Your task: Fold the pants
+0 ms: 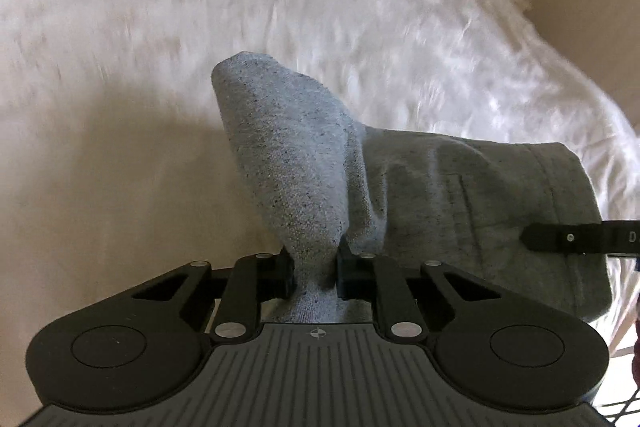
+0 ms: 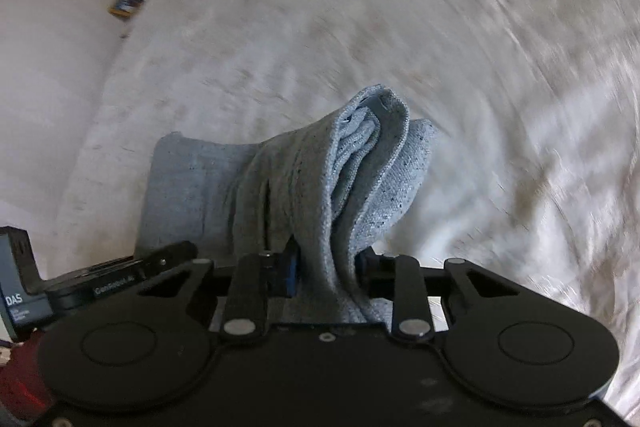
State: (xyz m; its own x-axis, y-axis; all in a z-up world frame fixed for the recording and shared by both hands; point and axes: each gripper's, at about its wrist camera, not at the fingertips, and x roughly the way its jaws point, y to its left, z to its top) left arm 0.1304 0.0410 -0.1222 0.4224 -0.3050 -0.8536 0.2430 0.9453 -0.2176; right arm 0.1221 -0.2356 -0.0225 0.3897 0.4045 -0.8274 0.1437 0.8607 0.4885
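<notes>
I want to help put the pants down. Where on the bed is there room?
The white bed cover lies bare left of and beyond the grey pants. It is crowded near the left gripper and right gripper, both shut on bunched cloth.

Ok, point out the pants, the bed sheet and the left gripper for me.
pants [image 1: 304,163]: left wrist view, bunched fabric above the jaws.
bed sheet [image 1: 160,27]: left wrist view, bare white surface.
left gripper [image 1: 314,273]: left wrist view, midway between fingertips, clamping cloth.
</notes>
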